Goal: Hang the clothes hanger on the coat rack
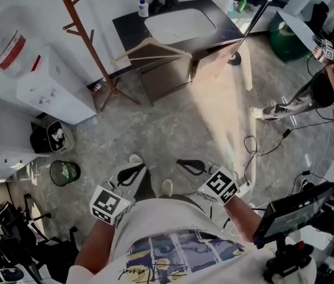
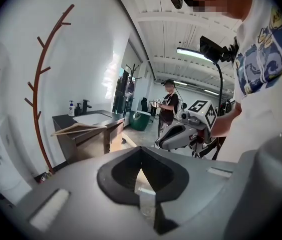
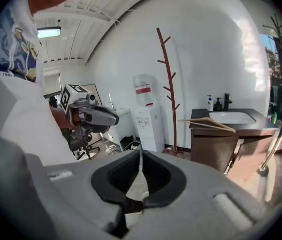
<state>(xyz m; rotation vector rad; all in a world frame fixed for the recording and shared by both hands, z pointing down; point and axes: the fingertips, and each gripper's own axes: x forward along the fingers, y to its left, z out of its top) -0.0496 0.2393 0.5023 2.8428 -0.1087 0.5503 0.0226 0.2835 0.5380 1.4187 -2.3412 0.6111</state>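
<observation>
L gripper (image 2: 141, 153): jaws together, empty, I hold it well short of counter (image 1: 128, 23) | R gripper (image 3: 140, 156): jaws together, empty, also well short | hanger (image 1: 149, 51): flat on counter's near corner, end past the edge | rack (image 1: 81, 25): upright, just beside counter, apart from hanger

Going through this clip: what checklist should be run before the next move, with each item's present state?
1. Left gripper empty, jaws together: ok.
2. Right gripper empty, jaws together: ok.
3. Clothes hanger in hand: not ok; it lies on the vanity counter, away from both grippers.
4. Coat rack upright with bare pegs: ok.
5. Which way the hanger's hook faces: cannot tell.
</observation>
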